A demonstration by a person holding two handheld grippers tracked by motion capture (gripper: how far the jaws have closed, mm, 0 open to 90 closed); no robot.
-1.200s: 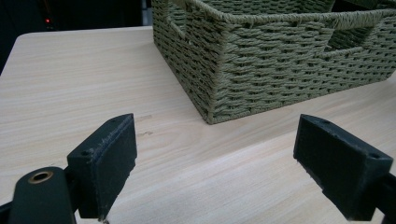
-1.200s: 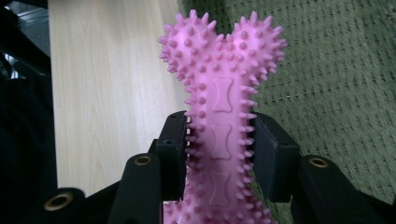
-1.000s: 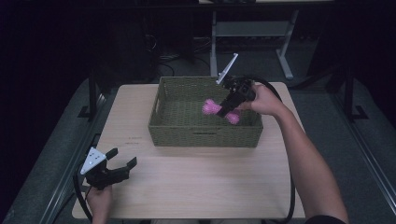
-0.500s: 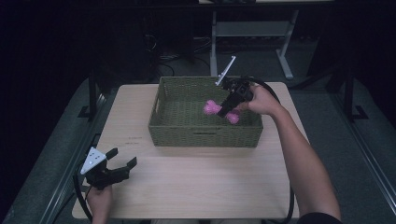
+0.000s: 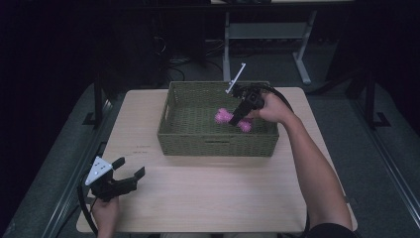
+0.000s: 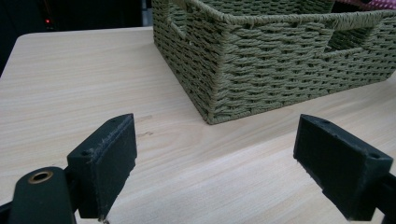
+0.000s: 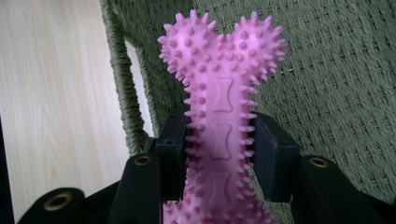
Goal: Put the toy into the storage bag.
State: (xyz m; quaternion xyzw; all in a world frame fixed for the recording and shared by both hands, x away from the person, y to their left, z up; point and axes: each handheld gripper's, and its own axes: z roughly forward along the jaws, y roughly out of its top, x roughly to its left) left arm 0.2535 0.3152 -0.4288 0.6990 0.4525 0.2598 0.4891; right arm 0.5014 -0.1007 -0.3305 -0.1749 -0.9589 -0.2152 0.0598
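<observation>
High view puts the right gripper [image 5: 241,113] inside the woven green basket [image 5: 218,144], over its right half, with the person's right hand [image 5: 271,106] behind it near the basket's far right corner; its jaws are clamped on a pink spiky bone toy [image 5: 232,119], whose knobbed ends stick out on either side of the black jaws, above the basket floor; whether the toy touches the floor I cannot tell; right gripper view has the same toy [image 7: 219,121] standing up between the two pads, which press on its narrow shaft from both sides, the heart-shaped knobbed end rising above them against the basket's inner weave [image 7: 336,84], with a handle slot in the wall and the pale wooden table [image 7: 56,93] at the left; the left gripper [image 5: 126,176] rests near the table's front left corner, well apart from the basket, held by the left hand [image 5: 105,213]; left gripper view shows its jaws spread wide with nothing between them, bare tabletop [image 6: 70,84] beneath, and a basket corner [image 6: 219,74] ahead; a cable trails from each gripper
</observation>
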